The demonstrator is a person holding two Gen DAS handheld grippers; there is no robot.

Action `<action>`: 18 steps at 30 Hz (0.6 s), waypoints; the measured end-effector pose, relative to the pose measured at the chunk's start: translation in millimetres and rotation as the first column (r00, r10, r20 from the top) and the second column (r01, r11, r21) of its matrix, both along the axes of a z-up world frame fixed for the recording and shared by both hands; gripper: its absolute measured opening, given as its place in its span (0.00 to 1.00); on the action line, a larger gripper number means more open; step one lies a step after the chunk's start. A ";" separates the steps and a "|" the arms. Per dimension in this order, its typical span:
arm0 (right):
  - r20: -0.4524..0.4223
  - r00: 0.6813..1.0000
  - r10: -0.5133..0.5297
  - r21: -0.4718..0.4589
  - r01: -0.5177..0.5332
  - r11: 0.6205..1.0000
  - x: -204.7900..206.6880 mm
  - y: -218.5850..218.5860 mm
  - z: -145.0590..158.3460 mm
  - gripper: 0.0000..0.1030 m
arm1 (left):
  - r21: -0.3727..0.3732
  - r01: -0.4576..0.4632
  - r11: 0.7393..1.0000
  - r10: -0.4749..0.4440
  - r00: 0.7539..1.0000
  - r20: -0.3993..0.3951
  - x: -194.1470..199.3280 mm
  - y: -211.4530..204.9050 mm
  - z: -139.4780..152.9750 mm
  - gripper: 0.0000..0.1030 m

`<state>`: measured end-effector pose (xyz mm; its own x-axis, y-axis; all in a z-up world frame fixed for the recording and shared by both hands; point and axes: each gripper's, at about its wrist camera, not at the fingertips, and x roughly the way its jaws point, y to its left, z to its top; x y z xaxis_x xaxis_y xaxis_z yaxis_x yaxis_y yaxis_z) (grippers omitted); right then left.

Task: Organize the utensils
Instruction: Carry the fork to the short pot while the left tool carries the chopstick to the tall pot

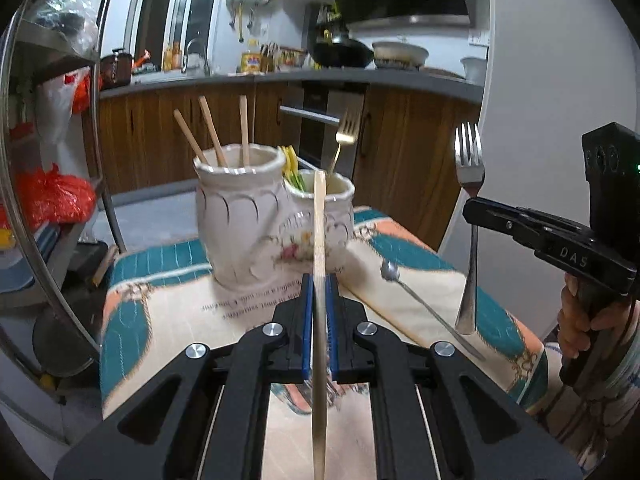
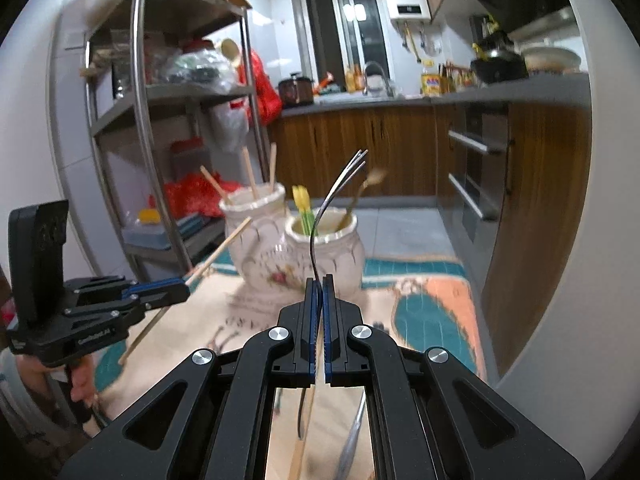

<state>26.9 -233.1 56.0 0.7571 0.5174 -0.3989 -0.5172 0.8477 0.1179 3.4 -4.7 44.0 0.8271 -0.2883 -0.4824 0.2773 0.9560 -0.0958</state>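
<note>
A white ceramic double holder stands on the patterned cloth; it also shows in the right wrist view. Its taller cup holds three wooden chopsticks; its lower cup holds a gold fork and yellow-green utensils. My left gripper is shut on a wooden chopstick, held upright in front of the holder. My right gripper is shut on a silver fork, tines up; it is seen at the right of the left view. A long silver spoon lies on the cloth.
The patterned cloth covers a small table. A metal shelf rack with bags stands to the left. Wooden kitchen cabinets and an oven are behind. The person's hand holds the right gripper's handle.
</note>
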 end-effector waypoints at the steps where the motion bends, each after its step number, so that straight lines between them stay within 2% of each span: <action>1: 0.016 1.000 -0.002 0.003 0.002 1.000 0.0 1.6 3.4 0.04 | -0.001 0.000 1.000 0.000 1.000 0.012 -0.3 2.1 2.5 0.06; 6: 0.106 0.994 -0.015 0.009 0.014 1.000 11.9 11.9 23.4 0.04 | -0.011 -0.008 1.000 0.009 0.997 0.079 10.1 9.8 24.9 0.06; 10: 0.128 0.992 -0.016 0.038 0.012 0.999 31.3 18.5 36.5 0.04 | -0.050 -0.003 0.999 0.010 0.990 0.137 33.0 20.9 51.6 0.06; 18: 0.153 0.987 -0.040 0.087 0.027 0.996 74.4 32.3 52.4 0.04 | -0.142 0.016 0.990 0.012 0.980 0.198 92.1 39.5 77.9 0.06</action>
<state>101.4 -200.8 108.4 0.8237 0.5172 -0.2324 -0.5059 0.8555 0.1107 95.5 34.8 121.9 0.9013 -0.3440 -0.2632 0.3064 0.9359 -0.1740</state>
